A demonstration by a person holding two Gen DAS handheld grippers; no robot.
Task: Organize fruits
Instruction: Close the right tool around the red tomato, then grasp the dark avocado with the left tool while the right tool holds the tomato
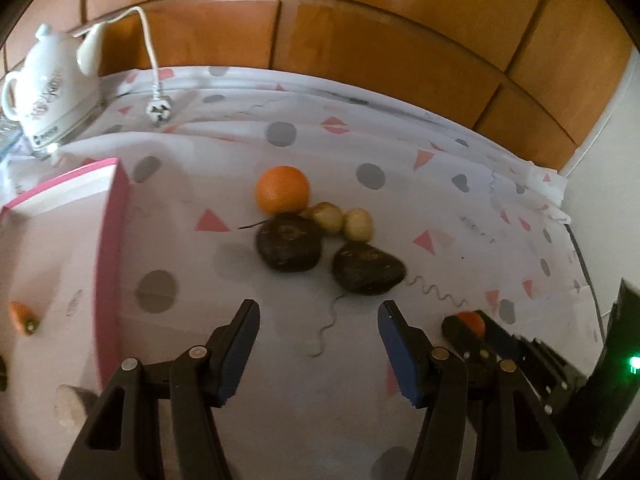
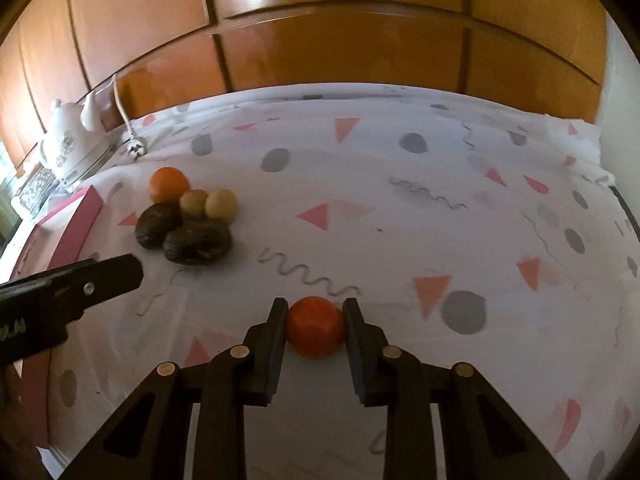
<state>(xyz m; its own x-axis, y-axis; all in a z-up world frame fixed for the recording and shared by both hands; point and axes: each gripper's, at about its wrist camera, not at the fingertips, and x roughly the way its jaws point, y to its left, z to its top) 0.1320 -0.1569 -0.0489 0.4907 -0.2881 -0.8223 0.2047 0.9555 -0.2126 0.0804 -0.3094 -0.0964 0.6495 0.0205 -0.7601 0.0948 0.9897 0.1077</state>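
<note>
At the far left, a white electric kettle [image 1: 42, 88] stands at the back corner of the bench [image 1: 440, 200], which is covered with a white cloth printed with grey dots and pink triangles. The kettle's cord and plug [image 1: 158, 110] lie on the cloth just beside it. In front of the kettle sits a pink-edged box [image 1: 114, 248]; inside it, near its left side, lies a small orange-red fruit [image 1: 23, 317], partly cut off by the edge of the left wrist view.

Right of the box, well clear of it, the fruits are heaped together: an orange [image 1: 283, 189] at the back, two small yellowish round fruits [image 1: 345, 222] just beside it, and two dark, brownish rounded items [image 1: 326, 256] in front, touching the heap; what they are cannot be told.

The left gripper [image 1: 318, 322] hovers nearer the camera than this heap, its jaws apart with nothing between them, only cloth below.

Further right, the right gripper [image 2: 315, 322] has its jaws clamped on a red-orange tomato-like fruit [image 2: 315, 327], one pad pressed on each side, low over the cloth. Whether the fruit touches the cloth cannot be told. Wooden cabinet panels [image 2: 340, 48] stand behind the bench.
</note>
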